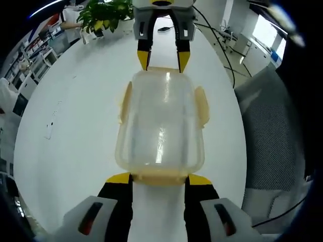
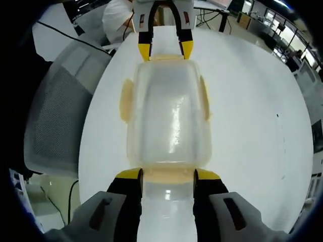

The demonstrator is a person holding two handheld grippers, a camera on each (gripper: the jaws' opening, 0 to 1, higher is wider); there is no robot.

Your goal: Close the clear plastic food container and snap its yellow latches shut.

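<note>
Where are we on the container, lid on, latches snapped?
Lid sits on the container. Both grippers straddle opposite end latches: left gripper at the near latch, right gripper at the other. Side latches look flared out, likely unsnapped.

Round white table [image 1: 60,136], grey mesh chair [image 1: 275,146], potted plant [image 1: 103,15], possibly bright windows [image 1: 265,30]

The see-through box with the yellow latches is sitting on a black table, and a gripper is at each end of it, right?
Not quite: the table is white, as the left gripper view shows. The rest holds: the clear container with yellow latches sits on it, with the left gripper at one end and the right gripper at the other.
</note>
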